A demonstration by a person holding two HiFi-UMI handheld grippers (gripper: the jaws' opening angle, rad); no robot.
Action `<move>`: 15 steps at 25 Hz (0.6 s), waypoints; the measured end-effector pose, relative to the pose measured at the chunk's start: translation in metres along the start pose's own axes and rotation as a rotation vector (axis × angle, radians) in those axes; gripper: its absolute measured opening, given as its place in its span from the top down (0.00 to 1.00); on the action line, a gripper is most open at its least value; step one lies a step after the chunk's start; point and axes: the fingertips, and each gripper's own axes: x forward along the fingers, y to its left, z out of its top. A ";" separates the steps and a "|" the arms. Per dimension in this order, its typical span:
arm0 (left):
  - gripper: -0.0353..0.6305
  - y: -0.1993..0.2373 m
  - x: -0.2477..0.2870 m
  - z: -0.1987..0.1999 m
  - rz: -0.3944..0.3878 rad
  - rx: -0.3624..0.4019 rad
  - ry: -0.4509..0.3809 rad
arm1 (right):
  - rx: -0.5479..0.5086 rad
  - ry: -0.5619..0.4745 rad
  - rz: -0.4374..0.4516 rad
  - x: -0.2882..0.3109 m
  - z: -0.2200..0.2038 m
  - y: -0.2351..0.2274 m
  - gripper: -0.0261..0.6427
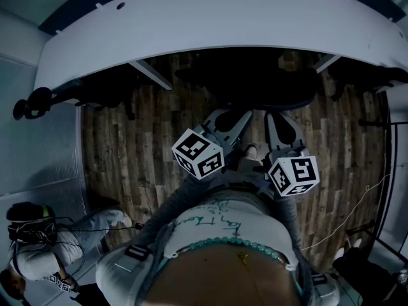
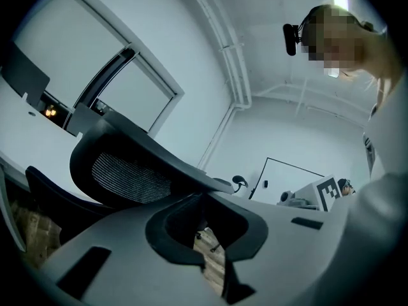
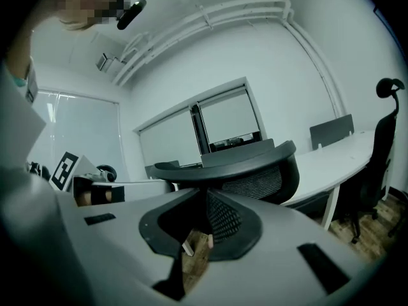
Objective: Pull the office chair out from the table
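The black mesh-backed office chair stands tucked under the white curved table, straight ahead of me. Both grippers point at its backrest. My left gripper and right gripper hang side by side just short of it, each with its marker cube behind. In the left gripper view the backrest fills the space past the left gripper, whose jaws are shut with nothing between them. The right gripper is likewise shut and empty, with the backrest just beyond. Whether either tip touches the chair I cannot tell.
Other black chairs stand at the table's left end and right end; one shows tall at the right. A person with gear sits low at the left. Cables trail over the wooden floor.
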 end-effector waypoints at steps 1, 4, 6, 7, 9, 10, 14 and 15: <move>0.93 0.000 -0.001 0.000 -0.005 -0.010 -0.003 | 0.016 -0.004 0.011 -0.001 0.000 0.001 0.92; 0.92 0.000 -0.002 0.000 -0.013 -0.024 -0.005 | 0.054 -0.013 0.032 -0.005 -0.001 0.000 0.92; 0.89 0.001 -0.001 -0.001 -0.022 -0.050 -0.012 | 0.063 -0.013 0.048 -0.006 -0.002 0.000 0.92; 0.87 0.003 -0.002 -0.001 -0.029 -0.071 -0.018 | 0.065 -0.010 0.056 -0.006 -0.003 0.000 0.91; 0.79 0.004 -0.002 -0.002 -0.048 -0.115 -0.028 | 0.082 -0.002 0.082 -0.006 -0.005 0.002 0.83; 0.78 0.004 -0.002 -0.002 -0.055 -0.129 -0.030 | 0.102 0.000 0.099 -0.006 -0.005 0.003 0.78; 0.72 0.000 -0.002 0.001 -0.068 -0.167 -0.045 | 0.176 -0.023 0.144 -0.006 0.001 0.003 0.72; 0.70 0.000 -0.002 0.002 -0.067 -0.176 -0.053 | 0.181 -0.029 0.149 -0.005 0.002 0.003 0.69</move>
